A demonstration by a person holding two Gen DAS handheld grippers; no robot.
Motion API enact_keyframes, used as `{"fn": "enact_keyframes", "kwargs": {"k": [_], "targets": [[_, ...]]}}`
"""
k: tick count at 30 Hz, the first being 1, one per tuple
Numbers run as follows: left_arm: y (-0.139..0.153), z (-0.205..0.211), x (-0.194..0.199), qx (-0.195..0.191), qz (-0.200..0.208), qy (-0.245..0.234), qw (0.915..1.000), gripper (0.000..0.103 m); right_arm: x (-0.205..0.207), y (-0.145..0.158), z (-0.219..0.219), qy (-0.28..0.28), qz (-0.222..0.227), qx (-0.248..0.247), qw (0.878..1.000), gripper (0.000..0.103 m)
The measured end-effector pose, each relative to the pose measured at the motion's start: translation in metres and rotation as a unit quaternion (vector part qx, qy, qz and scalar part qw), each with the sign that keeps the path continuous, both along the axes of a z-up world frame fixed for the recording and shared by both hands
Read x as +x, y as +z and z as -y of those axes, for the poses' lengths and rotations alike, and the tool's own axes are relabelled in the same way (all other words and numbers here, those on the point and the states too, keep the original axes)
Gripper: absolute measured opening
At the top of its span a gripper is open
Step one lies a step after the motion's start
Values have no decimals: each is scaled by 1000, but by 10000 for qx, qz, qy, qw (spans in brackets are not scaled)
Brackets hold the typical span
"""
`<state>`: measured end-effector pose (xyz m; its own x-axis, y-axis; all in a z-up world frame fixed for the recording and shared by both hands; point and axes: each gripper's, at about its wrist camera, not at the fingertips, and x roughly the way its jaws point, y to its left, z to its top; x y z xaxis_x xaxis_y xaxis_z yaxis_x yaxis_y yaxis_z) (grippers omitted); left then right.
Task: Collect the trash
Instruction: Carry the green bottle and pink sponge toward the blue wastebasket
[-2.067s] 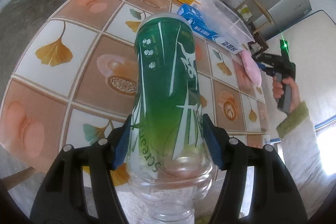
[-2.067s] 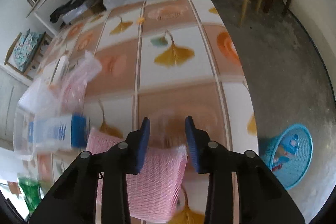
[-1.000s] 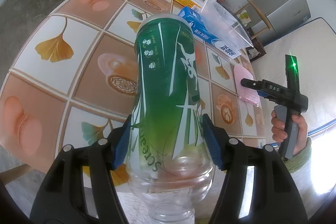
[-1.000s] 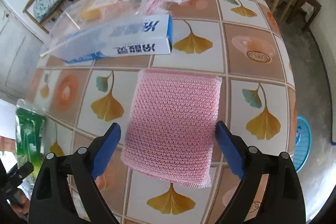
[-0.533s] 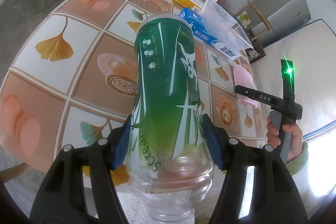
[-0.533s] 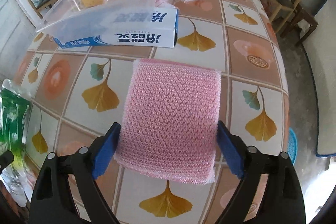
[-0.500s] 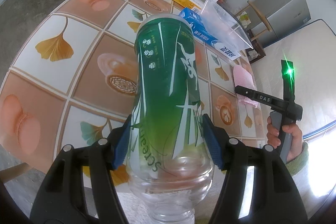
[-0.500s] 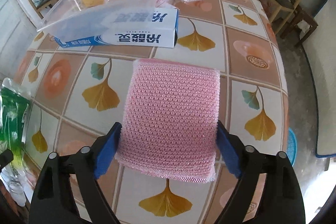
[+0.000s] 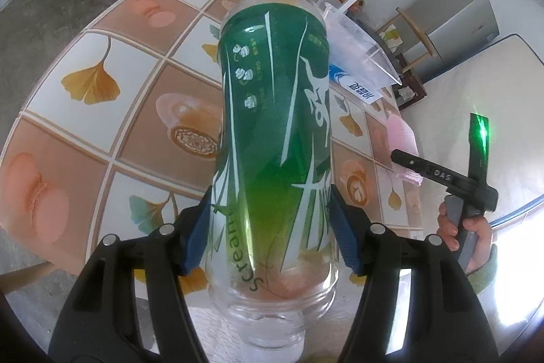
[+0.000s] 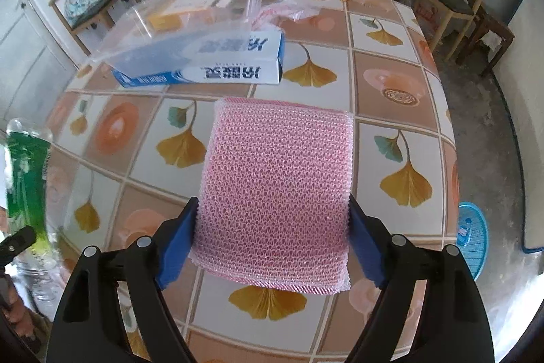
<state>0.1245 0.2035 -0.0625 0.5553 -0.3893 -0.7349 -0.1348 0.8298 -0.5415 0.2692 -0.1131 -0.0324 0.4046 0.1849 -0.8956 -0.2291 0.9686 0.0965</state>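
A green-labelled clear plastic bottle (image 9: 272,91) lies between my left gripper's (image 9: 268,227) blue pads, neck toward the camera; that gripper is shut on it above the tiled table (image 9: 102,56). The same bottle (image 10: 25,172) shows at the left edge of the right wrist view. A pink foam net sheet (image 10: 275,176) lies lengthwise between the pads of my right gripper (image 10: 273,227). Its jaws are closing, and both pads touch the sheet's side edges. In the left wrist view the right gripper (image 9: 408,162), held by a hand, sits at the pink sheet (image 9: 401,135).
Beyond the sheet lies a blue and white carton (image 10: 210,70) with a clear plastic bag (image 10: 190,12) over it and a crumpled pink wrapper (image 10: 282,11) beside it. A blue basket (image 10: 472,237) stands on the floor right of the table. Chairs and shelves ring the table.
The right gripper's jaws have narrowed onto the pink sheet's edges, and the sheet now fills more of the view. The left gripper keeps the bottle still.
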Motion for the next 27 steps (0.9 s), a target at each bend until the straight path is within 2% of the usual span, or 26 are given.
{"fn": "enact_keyframes", "kwargs": {"k": [5, 15, 21, 27], "targets": [[7, 4, -2, 5, 70, 8, 10000, 60, -9, 11, 14, -27, -6, 543, 9985, 79], [47, 36, -9, 202, 490, -264, 9982, 60, -39, 39, 44, -117, 221, 1273, 9915, 79], [68, 77, -3, 249, 684, -695, 9949, 60, -70, 58, 92, -417, 498, 1746, 9825, 79], [86, 140, 18, 179, 799, -1496, 9854, 60, -115, 69, 173, -1251, 849, 2023, 9676, 79]]}}
